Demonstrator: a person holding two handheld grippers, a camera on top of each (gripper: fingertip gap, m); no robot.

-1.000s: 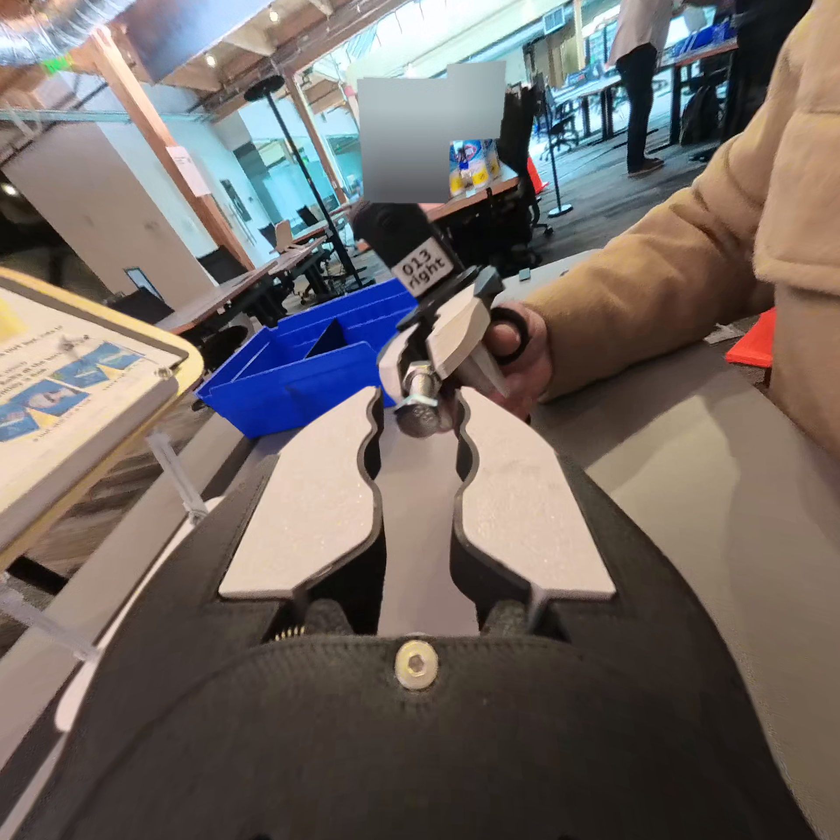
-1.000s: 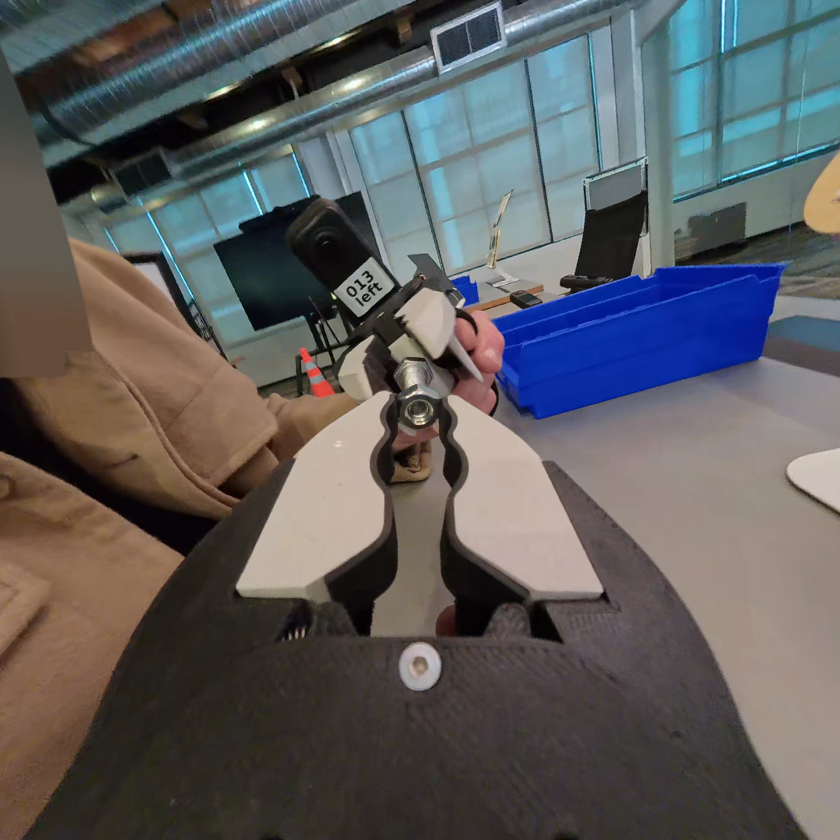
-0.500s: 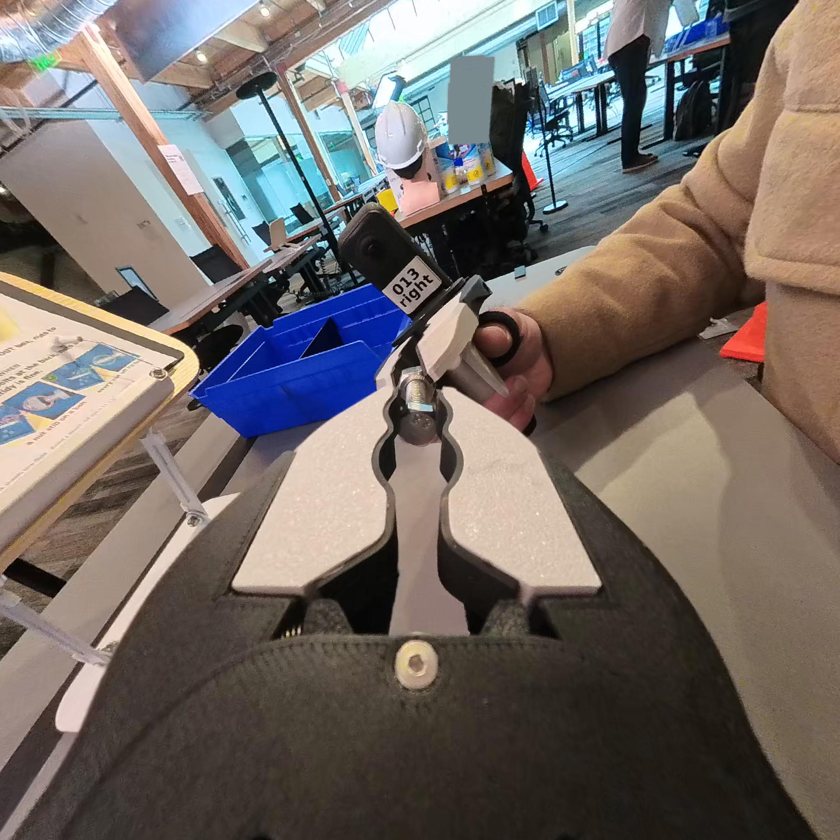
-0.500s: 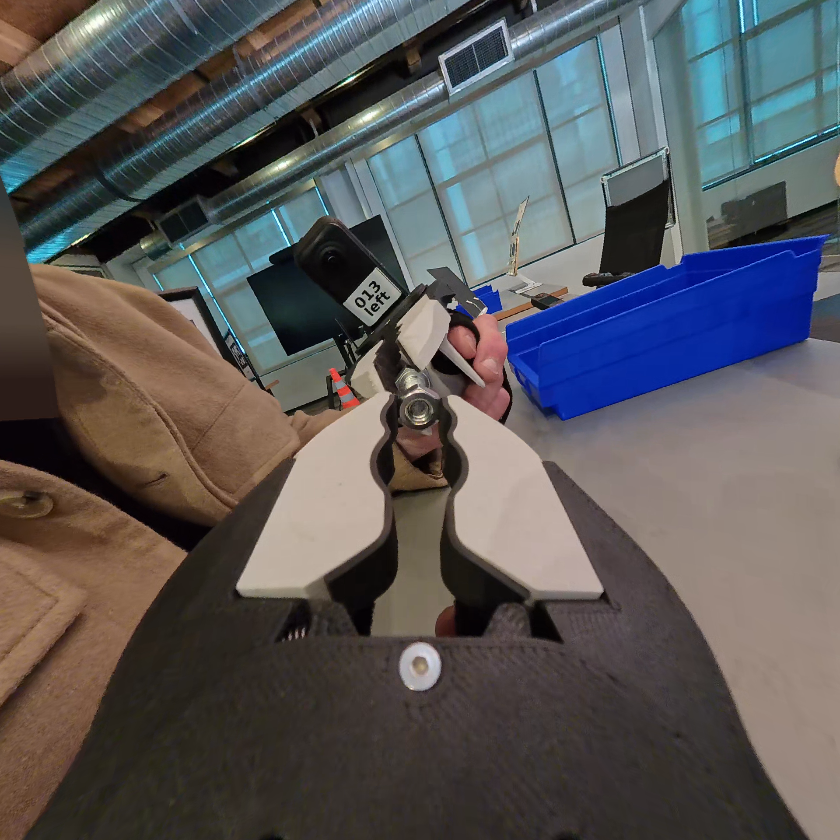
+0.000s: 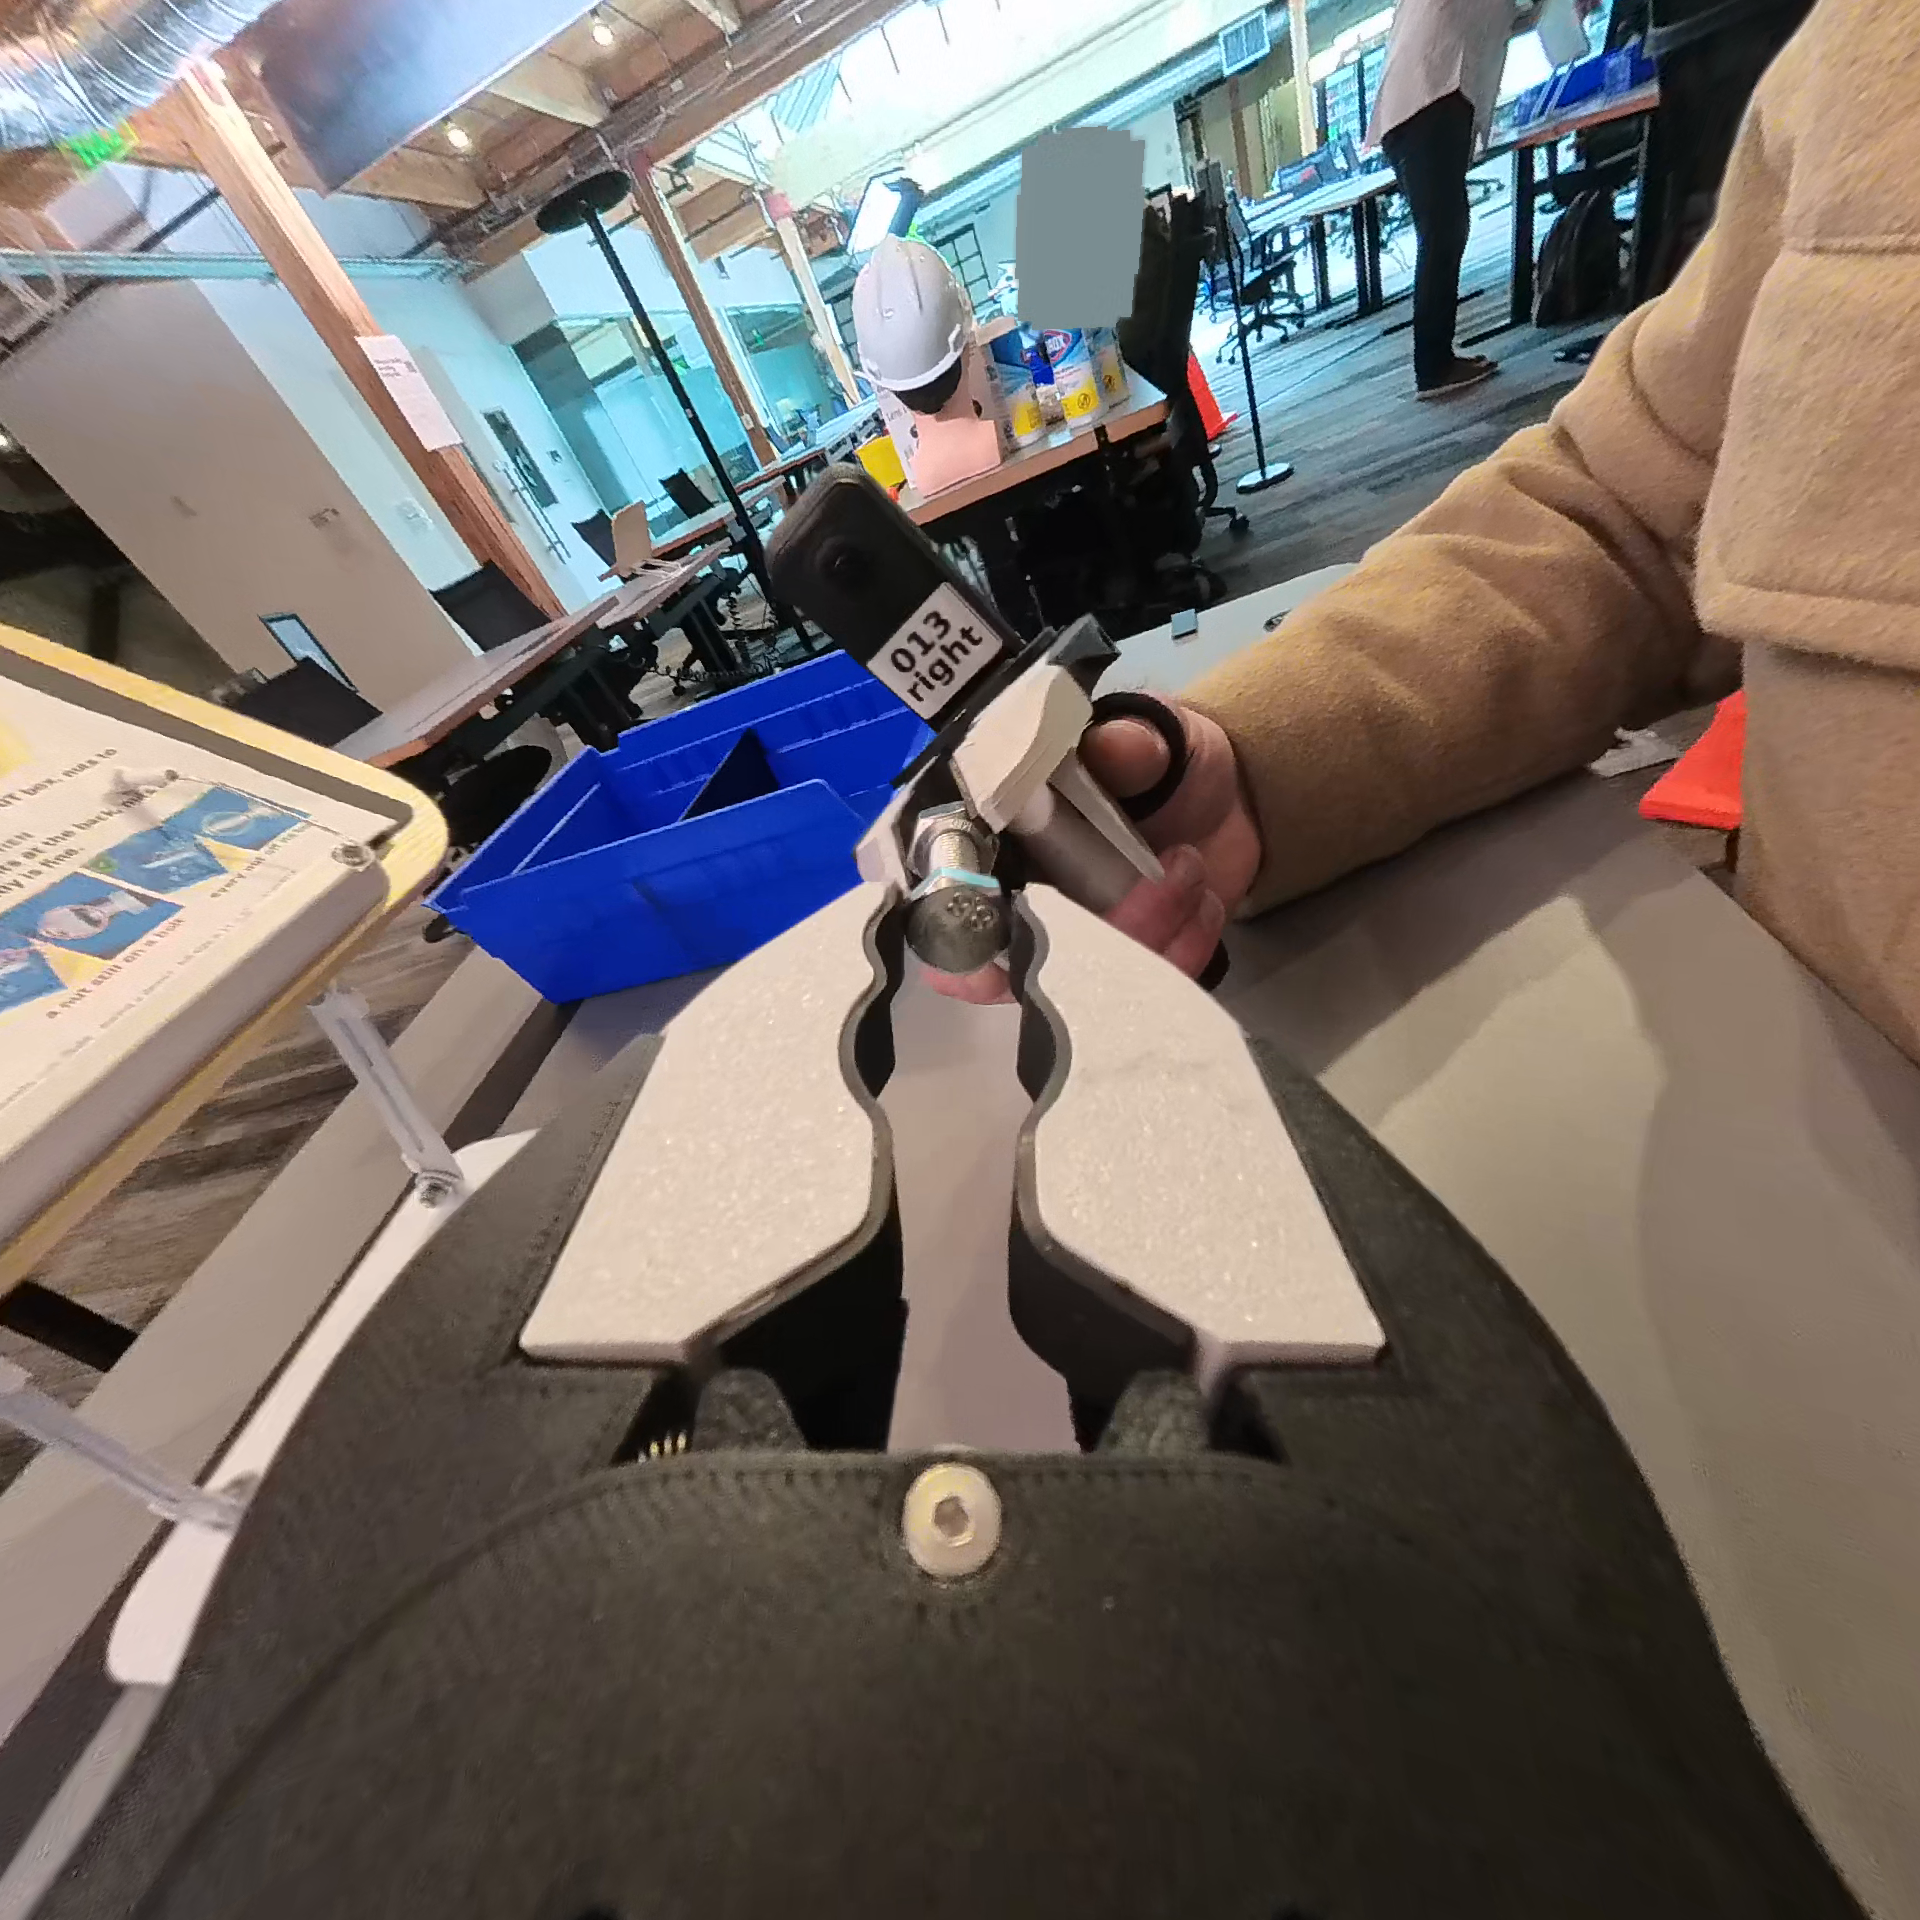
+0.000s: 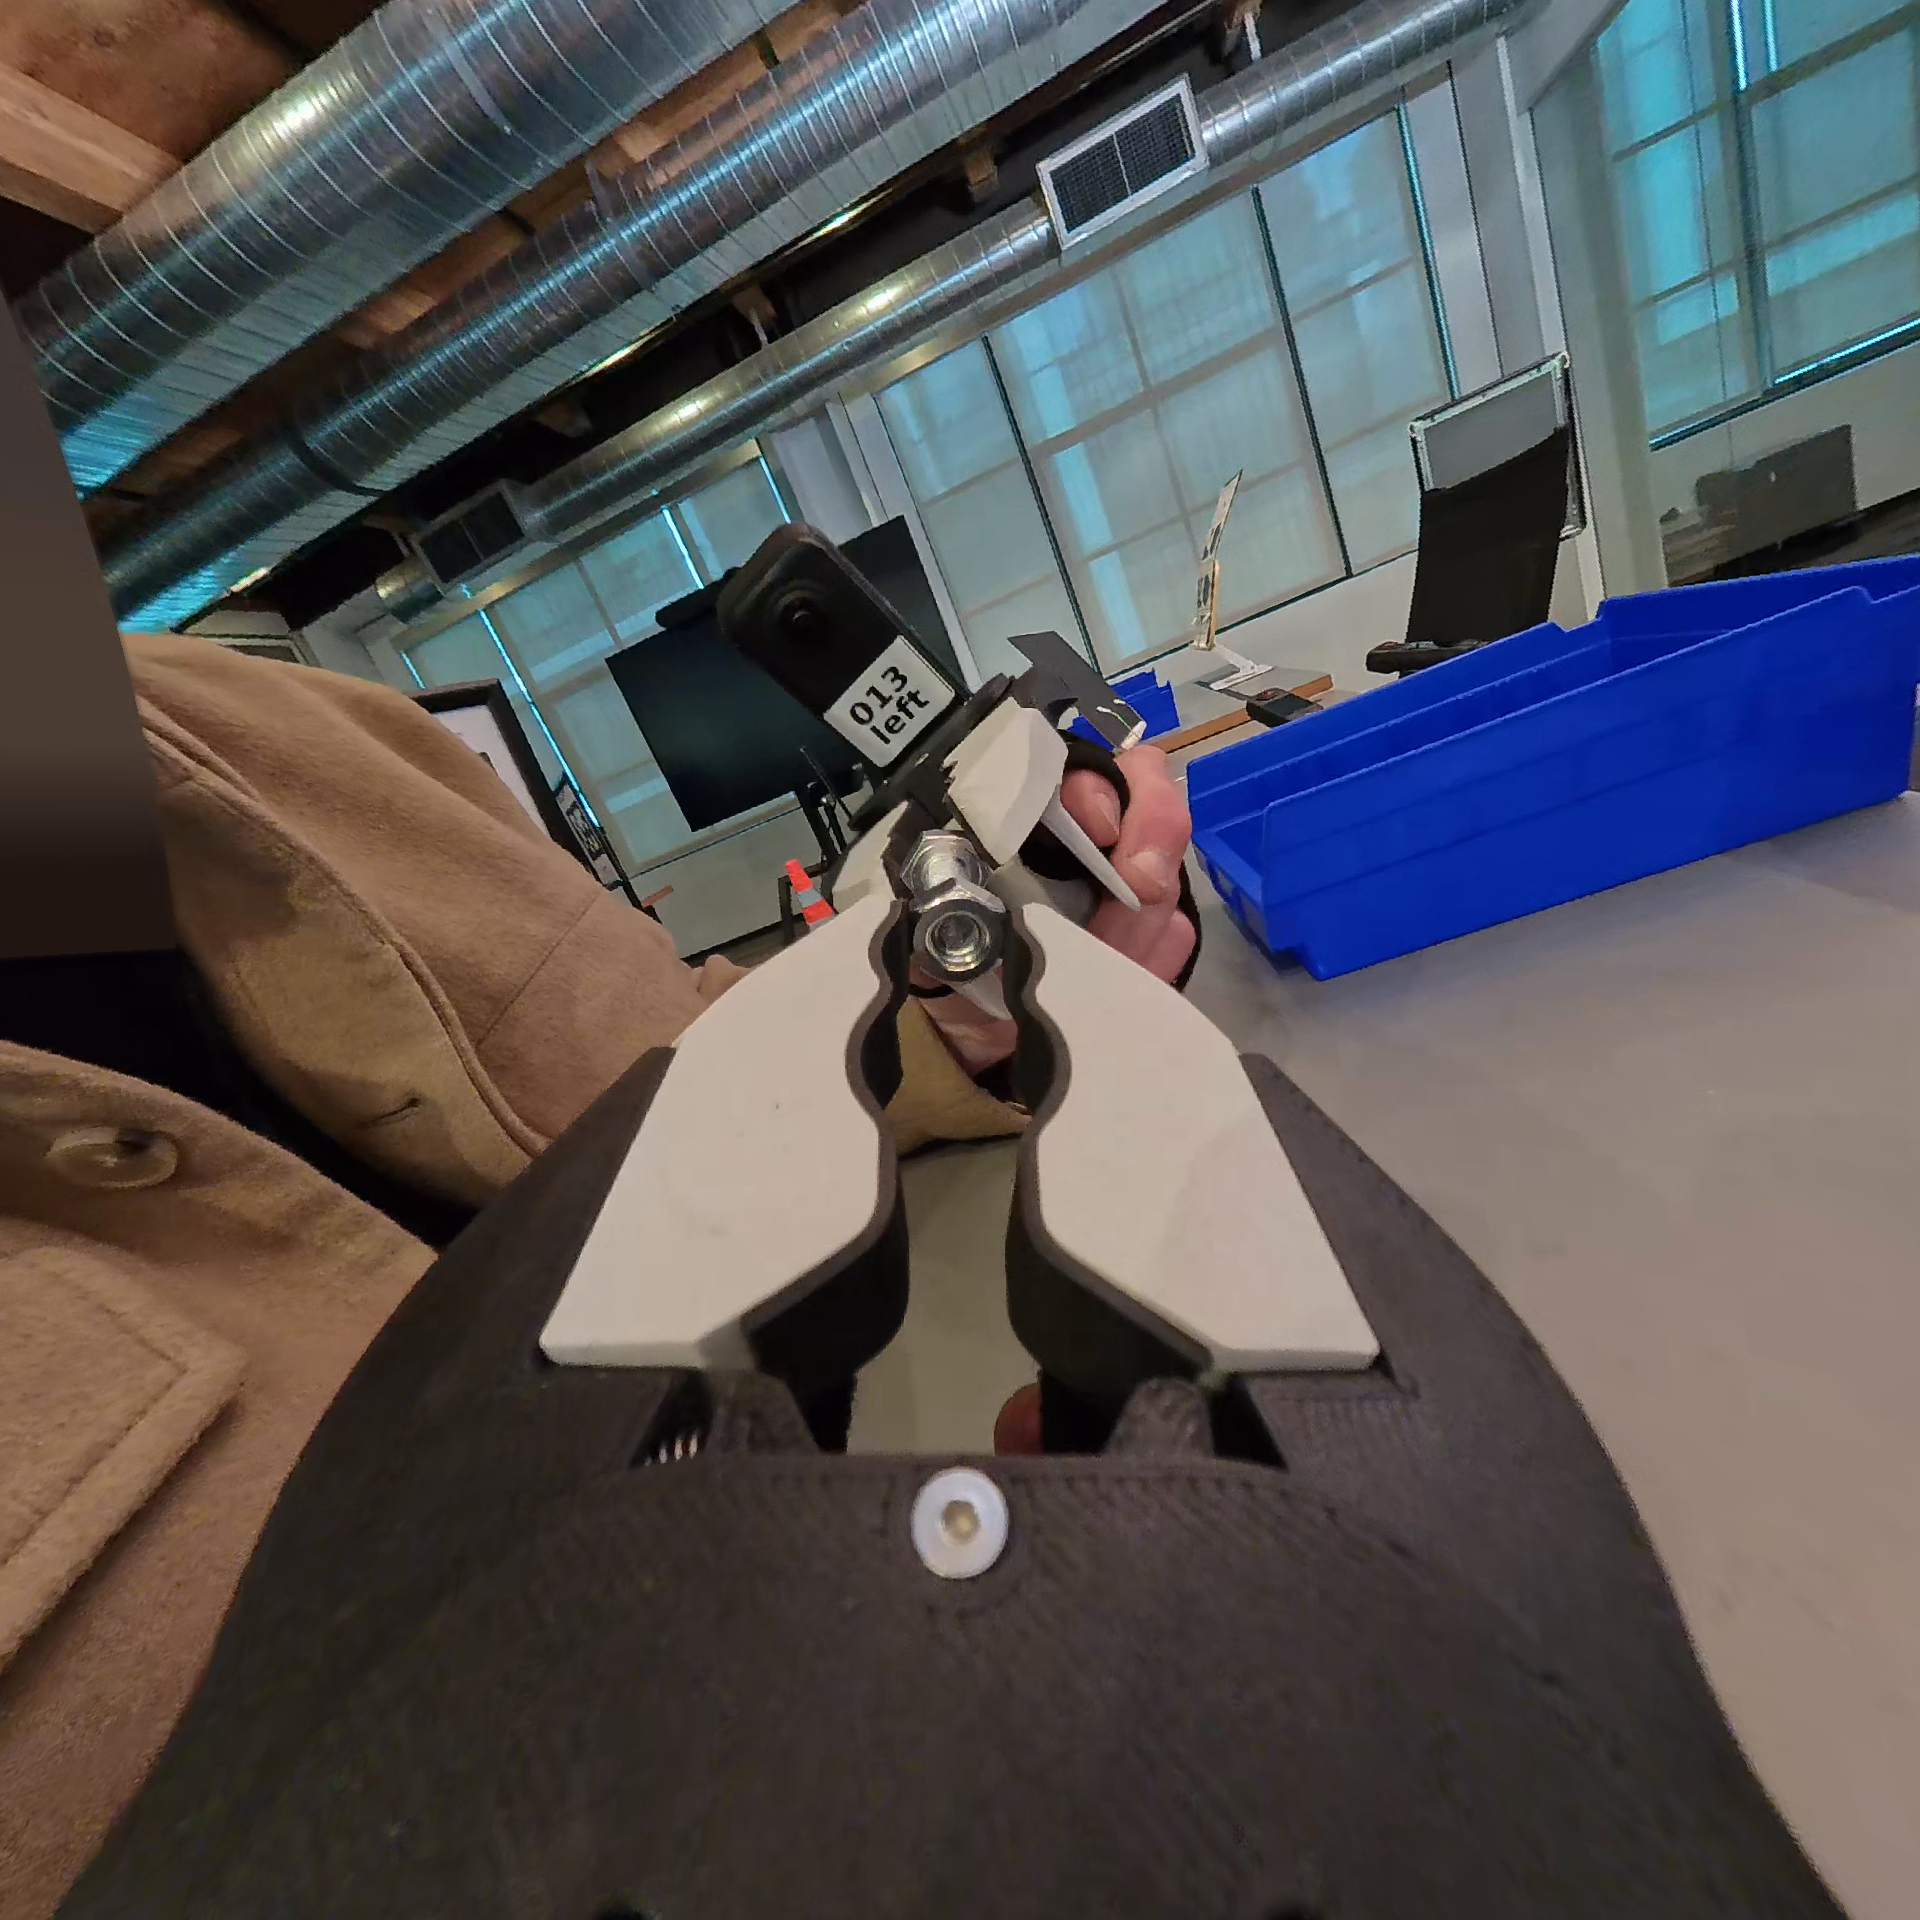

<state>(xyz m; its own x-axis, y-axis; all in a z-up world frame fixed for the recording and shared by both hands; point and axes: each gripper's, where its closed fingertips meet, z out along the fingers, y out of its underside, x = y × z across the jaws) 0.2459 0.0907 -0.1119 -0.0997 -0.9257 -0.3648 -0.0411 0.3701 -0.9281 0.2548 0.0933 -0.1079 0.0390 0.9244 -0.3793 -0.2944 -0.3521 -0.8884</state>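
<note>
A steel bolt point(image 5: 954, 920) with a nut point(image 6: 956, 935) on its threaded end is held in the air between both grippers. My left gripper point(image 5: 954, 914) is shut on the bolt's head end, just above the grey table point(image 5: 1558, 1091). My right gripper point(image 6: 956, 935) is shut on the nut end, facing the left one. In the left wrist view the right gripper point(image 5: 997, 790) shows behind the bolt, held by a hand point(image 5: 1195, 831). In the right wrist view the left gripper point(image 6: 987, 800) shows behind it in the same way.
A blue divided bin point(image 5: 675, 852) stands on the table beyond the grippers; it also shows in the right wrist view point(image 6: 1558, 790). A board with a printed sheet point(image 5: 156, 914) overhangs at the left. A tan sleeve point(image 5: 1558, 623) crosses at the right. An orange object point(image 5: 1704, 779) lies far right. Both grippers' tips are close together, under 4 cm apart.
My left gripper's jaws have closed from open onto the bolt's head. Both grippers have tilted slightly upward with the bolt held between them.
</note>
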